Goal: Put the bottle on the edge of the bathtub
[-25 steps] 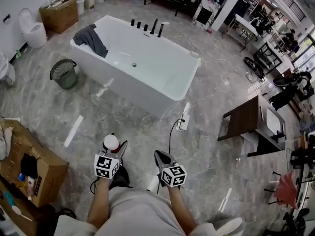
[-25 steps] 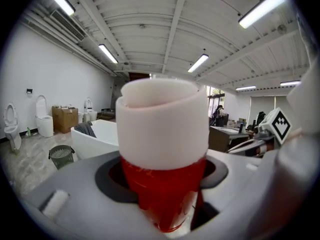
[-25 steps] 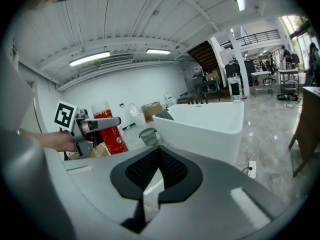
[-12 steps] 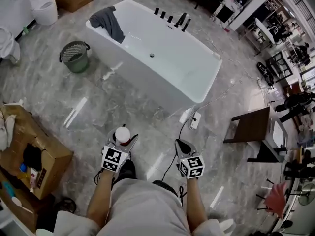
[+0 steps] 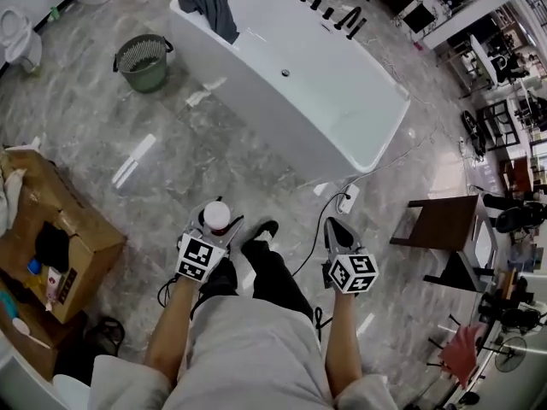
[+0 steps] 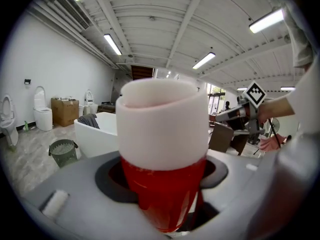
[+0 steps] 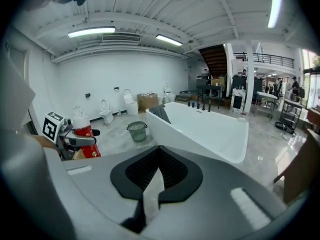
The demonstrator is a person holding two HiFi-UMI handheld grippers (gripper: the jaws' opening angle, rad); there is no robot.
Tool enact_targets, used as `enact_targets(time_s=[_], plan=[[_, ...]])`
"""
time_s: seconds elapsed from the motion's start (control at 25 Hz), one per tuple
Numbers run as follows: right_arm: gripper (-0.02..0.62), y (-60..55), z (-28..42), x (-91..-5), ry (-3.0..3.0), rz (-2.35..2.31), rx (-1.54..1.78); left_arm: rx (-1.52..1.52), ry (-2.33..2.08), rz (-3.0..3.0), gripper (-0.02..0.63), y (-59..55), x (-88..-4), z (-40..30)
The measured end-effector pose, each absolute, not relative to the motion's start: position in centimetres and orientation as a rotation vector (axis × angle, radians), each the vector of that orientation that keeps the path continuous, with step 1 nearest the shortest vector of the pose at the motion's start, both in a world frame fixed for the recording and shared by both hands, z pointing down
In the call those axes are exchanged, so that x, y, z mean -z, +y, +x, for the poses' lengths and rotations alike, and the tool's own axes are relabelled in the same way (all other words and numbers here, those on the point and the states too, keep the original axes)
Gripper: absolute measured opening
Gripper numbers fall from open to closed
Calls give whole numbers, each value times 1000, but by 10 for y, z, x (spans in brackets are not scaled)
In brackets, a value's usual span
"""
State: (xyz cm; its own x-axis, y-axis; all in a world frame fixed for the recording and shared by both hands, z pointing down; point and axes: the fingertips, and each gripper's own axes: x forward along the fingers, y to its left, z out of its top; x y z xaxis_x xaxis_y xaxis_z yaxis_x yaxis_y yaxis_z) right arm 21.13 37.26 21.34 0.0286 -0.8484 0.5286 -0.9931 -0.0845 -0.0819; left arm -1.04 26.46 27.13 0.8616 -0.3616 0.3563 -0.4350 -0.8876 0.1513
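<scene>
– Bottle (image 5: 216, 216) where?
– Clamped in left gripper (image 5: 211, 231). Upright, red body, white cap. Not on the bathtub (image 5: 265, 114): well short of its near long wall, over grey veined floor.
– Grip confirmed?
– Yes, in the left gripper view. Jaws pressed on the red body from both sides, cap sticking up above them.
– Right gripper (image 7: 156, 176)?
– Jaws together, nothing between them. Also short of the bathtub's near wall, nearer its rounded right end. Pointed toward the bathtub, whole tub visible ahead in the right gripper view.
– Anything on the bathtub?
– Dark towel (image 5: 212, 2) draped over the rim at the left end, hanging partly inside. Row of black faucet fittings (image 5: 333, 11) on the far rim. Drain visible in the middle of the basin.
– Around it?
– Green mesh bin (image 5: 143, 62) on the floor near the towel end, not touching. White power strip (image 5: 346, 199) on the floor just beside the rounded end, black cable trailing away. Open cardboard box (image 5: 60, 229) well apart from the bathtub, on the near side. Toilet (image 5: 19, 32) well apart, past the towel end.
</scene>
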Motion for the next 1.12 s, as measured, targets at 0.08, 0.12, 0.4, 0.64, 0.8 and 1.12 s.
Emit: enact_targets(time_s=[0.08, 0.12, 0.4, 0.64, 0.8, 1.12], plan=[[0, 361, 211, -211, -1915, 1944, -636, -478, -609, 2806, 336, 261, -275, -9], [2, 354, 208, -211, -1936, 1891, -626, -479, -607, 2808, 336, 260, -277, -9], [2, 268, 177, -200, -2336, 1645, -612, -496, -683, 2760, 336, 239, -293, -4], [2, 187, 168, -210, -2523, 1396, -525, -576, -702, 2739, 336, 209, -325, 32], [2, 150, 175, -253, -2503, 1185, -548, -636, -679, 2737, 336, 177, -359, 65], [2, 114, 202, -360, -2360, 977, -589, -766, -484, 2767, 336, 139, -450, 135]])
